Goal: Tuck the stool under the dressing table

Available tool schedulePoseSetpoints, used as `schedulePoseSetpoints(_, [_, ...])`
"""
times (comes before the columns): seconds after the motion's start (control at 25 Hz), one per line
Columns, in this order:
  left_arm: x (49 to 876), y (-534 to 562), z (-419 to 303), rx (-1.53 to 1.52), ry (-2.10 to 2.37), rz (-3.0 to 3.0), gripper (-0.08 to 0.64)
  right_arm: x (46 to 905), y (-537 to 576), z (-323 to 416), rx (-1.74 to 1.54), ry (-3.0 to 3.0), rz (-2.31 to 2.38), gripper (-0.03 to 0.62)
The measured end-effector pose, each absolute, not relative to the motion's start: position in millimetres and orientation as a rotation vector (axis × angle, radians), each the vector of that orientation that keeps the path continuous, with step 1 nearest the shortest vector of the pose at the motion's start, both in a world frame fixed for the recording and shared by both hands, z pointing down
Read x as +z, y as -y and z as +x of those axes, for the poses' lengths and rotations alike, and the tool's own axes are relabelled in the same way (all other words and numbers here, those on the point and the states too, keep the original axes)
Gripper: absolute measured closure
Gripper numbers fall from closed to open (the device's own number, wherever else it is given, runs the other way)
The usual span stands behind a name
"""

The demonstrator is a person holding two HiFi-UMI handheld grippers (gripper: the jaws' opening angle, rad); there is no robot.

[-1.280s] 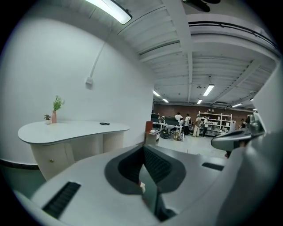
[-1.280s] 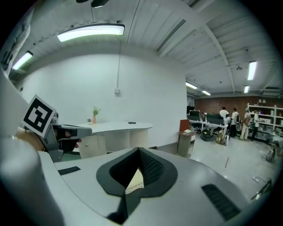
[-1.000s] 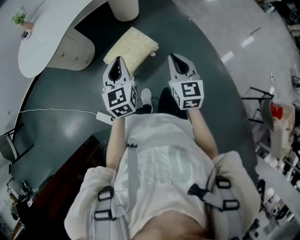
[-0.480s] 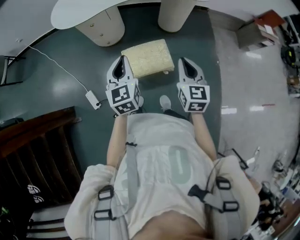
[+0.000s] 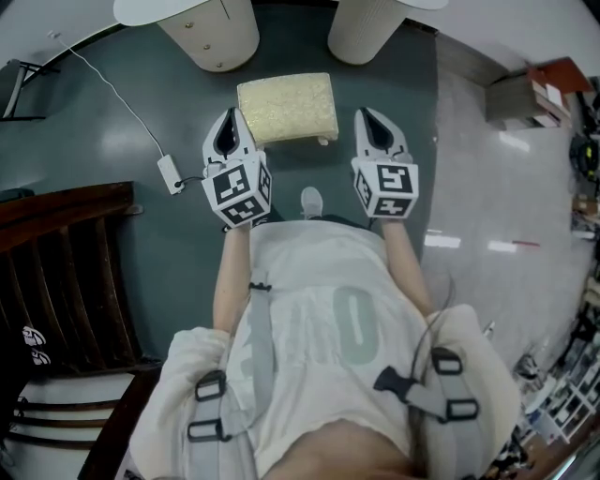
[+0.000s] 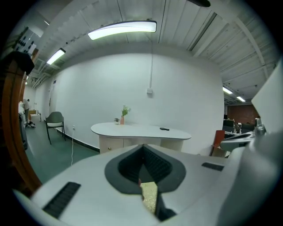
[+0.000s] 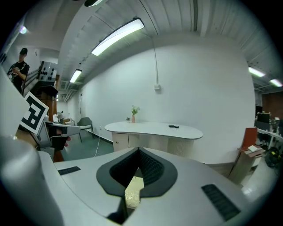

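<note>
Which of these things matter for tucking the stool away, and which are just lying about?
Job: cream cushioned stool; white curved dressing table; left hand-held gripper; right hand-held gripper.
Lying about: dark wooden chair; white power adapter; brown cardboard box.

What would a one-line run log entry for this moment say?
left gripper: shut, empty | right gripper: shut, empty | stool: on floor ahead, not yet under dressing table
</note>
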State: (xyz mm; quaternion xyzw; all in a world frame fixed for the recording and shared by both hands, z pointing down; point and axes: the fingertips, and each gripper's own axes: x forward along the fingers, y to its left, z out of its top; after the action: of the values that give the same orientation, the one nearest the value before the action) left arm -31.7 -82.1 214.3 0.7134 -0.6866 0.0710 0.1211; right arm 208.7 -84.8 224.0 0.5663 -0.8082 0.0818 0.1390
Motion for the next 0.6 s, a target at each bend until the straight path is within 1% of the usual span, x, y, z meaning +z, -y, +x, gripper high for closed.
schedulePoseSetpoints(0.36, [217.0, 83.8, -24.1, 0.207, 2.032, 2.065, 0.555, 225.2, 90.7, 223.1, 0.246, 2.360, 1.641, 0.590])
schedulePoseSetpoints(0.48, [217.9, 87.4, -22.0, 0.181, 1.981, 2.084, 0.554, 225.8, 93.6, 220.0, 0.262, 2.385, 1.613, 0.589])
schedulePoseSetpoints(0.52, [219.2, 88.8, -21.1, 0.159, 1.942, 2.096, 0.537, 226.3, 94.2, 216.8, 0.268, 2.400, 1.590, 0.589])
schedulePoseSetpoints(0.56, [220.9, 90.6, -20.5, 0.135, 1.899, 2.110, 0.467, 227.5, 95.2, 212.9, 0.276, 2.416, 1.562, 0.587])
schedulePoseSetpoints(0.6, [222.9, 93.0, -21.0, 0.116, 1.864, 2.121, 0.403, 229.7, 97.1, 208.7, 0.290, 2.429, 1.529, 0.538])
